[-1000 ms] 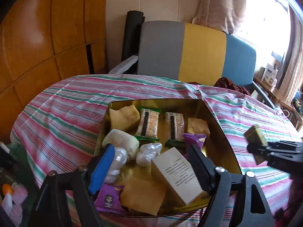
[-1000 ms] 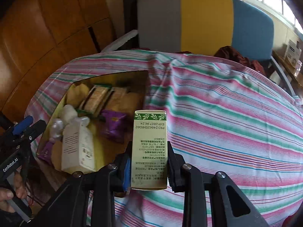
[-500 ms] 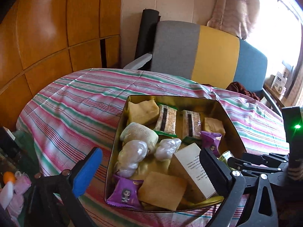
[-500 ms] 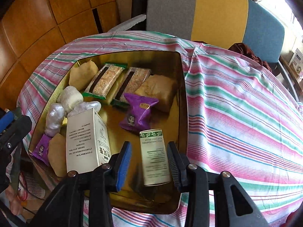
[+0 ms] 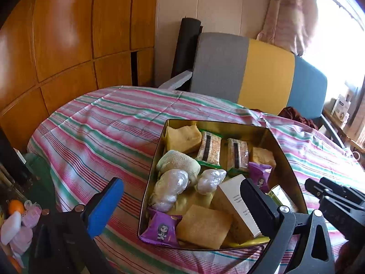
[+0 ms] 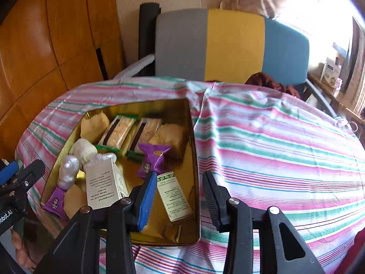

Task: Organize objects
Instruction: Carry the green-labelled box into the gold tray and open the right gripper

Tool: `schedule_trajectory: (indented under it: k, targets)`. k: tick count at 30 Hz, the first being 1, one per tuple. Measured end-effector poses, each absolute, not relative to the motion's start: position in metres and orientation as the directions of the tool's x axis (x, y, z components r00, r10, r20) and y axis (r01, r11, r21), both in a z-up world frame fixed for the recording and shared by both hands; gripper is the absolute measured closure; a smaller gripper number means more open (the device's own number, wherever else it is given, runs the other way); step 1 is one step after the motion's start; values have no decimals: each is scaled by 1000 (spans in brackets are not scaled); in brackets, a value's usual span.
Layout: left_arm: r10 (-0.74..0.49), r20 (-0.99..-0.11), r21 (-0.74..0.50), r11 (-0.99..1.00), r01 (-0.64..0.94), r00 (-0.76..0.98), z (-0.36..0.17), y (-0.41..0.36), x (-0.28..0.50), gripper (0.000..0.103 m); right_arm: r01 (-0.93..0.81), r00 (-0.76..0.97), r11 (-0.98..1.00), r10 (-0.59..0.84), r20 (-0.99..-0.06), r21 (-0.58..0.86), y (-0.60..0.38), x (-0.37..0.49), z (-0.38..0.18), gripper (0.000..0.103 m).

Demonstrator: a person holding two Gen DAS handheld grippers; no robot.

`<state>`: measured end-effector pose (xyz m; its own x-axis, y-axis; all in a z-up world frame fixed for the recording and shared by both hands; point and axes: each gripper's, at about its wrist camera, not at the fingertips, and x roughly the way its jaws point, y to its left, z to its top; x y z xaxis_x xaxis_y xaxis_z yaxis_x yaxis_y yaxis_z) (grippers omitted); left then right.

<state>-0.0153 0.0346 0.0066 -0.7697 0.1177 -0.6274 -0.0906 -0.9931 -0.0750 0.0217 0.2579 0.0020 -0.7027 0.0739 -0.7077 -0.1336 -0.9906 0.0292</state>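
A gold tin (image 5: 285, 155) (image 6: 192, 150) on the striped tablecloth holds several snacks. A small green-topped box (image 6: 174, 196) (image 5: 281, 197) lies in the tin's near right corner, between my fingers but free of them. A larger white box (image 6: 103, 186) (image 5: 235, 207) stands beside it, with purple packets (image 6: 154, 157), wrapped bars (image 5: 208, 146) and pale buns (image 5: 168, 189) around. My right gripper (image 6: 180, 202) is open and empty above the tin's near right edge. My left gripper (image 5: 180, 205) is open and empty over the tin's near left side.
A grey, yellow and blue chair back (image 5: 257, 73) stands behind the table. Wooden panels (image 5: 68, 45) line the left wall. Small items including an orange (image 5: 16, 206) lie low at the left. Striped cloth (image 6: 285, 159) lies right of the tin.
My right gripper carried the green-topped box over the tin, opened and let it go in the near right corner. My left gripper opened wide and pulled back to the left.
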Motion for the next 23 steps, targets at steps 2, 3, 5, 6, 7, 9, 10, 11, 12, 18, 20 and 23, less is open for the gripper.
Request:
schedule_trajectory:
  k: [2,3,5,6,7,9,10,11,12,18,20,23]
  targets:
    - [121,-630,-80,-993,-91,-767,7,35,-12,0,-136,-718,-991,85,-691,19,256,27,8,60]
    - [126,-634,-85,-992,-93,-763,8,34,-11,0,-134,-724,-991,89,-684,13,255,28,11,60]
    - [130,-635,-87,-991,-97,-762,8,35,-8,0,-129,-736,-992,102,-669,-10,250,33,15,60]
    - [127,-631,-80,-992,-98,-766,9,36,-6,0,-126,-740,-992,108,-664,-21,247,35,17,60]
    - [124,-628,-73,-992,-101,-769,9,37,-4,0,-123,-742,-992,110,-662,-28,244,37,18,60]
    - [127,-625,-69,-992,-108,-770,10,39,-1,0,-111,-740,-993,102,-665,-29,241,39,17,60]
    - [128,-624,-68,-992,-110,-771,10,39,1,0,-108,-739,-994,102,-666,-32,239,40,17,60]
    - [130,-622,-68,-991,-112,-772,10,39,2,0,-105,-737,-994,101,-668,-35,238,39,16,60]
    - [131,-620,-67,-991,-114,-774,10,40,3,0,-103,-736,-994,99,-670,-34,237,39,15,60]
    - [122,-604,-54,-992,-113,-788,12,40,6,0,-105,-730,-994,95,-676,-27,237,42,12,60]
    - [114,-602,-42,-993,-111,-790,11,41,6,0,-101,-729,-995,92,-678,-26,235,41,11,60]
    - [122,-606,-61,-992,-107,-786,12,39,5,0,-97,-729,-995,88,-679,-25,234,41,10,60]
